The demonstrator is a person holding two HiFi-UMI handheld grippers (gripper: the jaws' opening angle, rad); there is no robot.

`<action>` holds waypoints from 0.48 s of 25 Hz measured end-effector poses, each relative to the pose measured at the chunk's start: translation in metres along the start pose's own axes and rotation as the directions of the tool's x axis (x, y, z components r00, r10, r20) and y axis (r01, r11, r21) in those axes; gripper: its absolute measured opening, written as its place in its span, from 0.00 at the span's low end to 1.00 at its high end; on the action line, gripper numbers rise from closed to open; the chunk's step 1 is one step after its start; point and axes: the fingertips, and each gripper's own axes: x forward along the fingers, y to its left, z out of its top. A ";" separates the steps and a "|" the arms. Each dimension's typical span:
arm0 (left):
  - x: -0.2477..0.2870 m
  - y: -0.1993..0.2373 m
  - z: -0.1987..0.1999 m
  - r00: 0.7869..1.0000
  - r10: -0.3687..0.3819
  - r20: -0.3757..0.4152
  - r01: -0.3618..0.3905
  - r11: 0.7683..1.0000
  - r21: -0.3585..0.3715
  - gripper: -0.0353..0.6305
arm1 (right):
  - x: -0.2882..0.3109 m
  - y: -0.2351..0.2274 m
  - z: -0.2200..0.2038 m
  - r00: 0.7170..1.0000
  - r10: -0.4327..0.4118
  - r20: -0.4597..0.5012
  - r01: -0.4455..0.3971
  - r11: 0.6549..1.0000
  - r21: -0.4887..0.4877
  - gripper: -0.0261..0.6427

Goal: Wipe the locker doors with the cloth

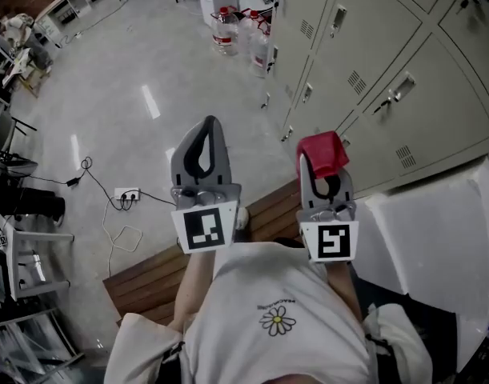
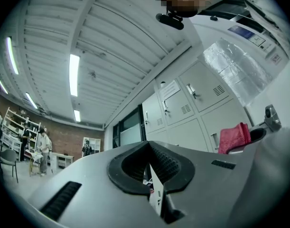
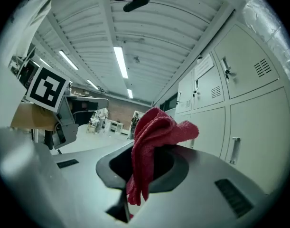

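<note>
Up front, right tongs (image 1: 320, 166) pinched on a crumpled red terry cloth (image 3: 154, 127), raised in the air near the locker fronts and apart from them in the right gripper view. Cloth bunched over the tips and hanging down through the loop between the jaws, so the tips themselves covered. Left tongs (image 1: 210, 122) pressed together, empty, raised beside the right pair and clear of it. Black-and-white square marker cubes (image 1: 204, 229) at the rear of both. Forearms mostly hidden beneath the tongs' bodies; below them only a white daisy-print T-shirt (image 1: 276, 310).

Ahead and to the right, a bank of beige metal locker doors (image 1: 372, 70) with louvred vents and small metal latch handles, cut off by the top and right edges. Low right, a bulky white plastic-wrapped object (image 1: 436, 230), partly out of frame and hard to identify. Underneath, brown wooden planks (image 1: 268, 206), largely covered by the body.

Beyond, a pale grey glossy floor (image 1: 148, 70) with a white power strip (image 1: 126, 193) and a trailing black cable. Large clear water bottles (image 1: 226, 30) standing at the far end of the locker row. Overhead in the gripper views, a ribbed white ceiling (image 2: 50, 32) with strip lights, a red brick end wall (image 2: 64, 139), and distant figures too small to make out.
</note>
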 end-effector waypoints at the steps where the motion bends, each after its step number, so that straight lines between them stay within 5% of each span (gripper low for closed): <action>1: 0.014 0.008 -0.003 1.000 -0.006 0.002 0.006 1.000 -0.006 0.08 | 0.017 0.000 -0.001 1.000 -0.002 -0.007 0.002 1.000 0.000 0.10; 12: 0.128 0.063 -0.056 0.990 -0.137 -0.025 0.137 0.991 -0.011 0.08 | 0.141 -0.010 -0.013 0.992 -0.114 -0.056 0.115 0.993 0.007 0.10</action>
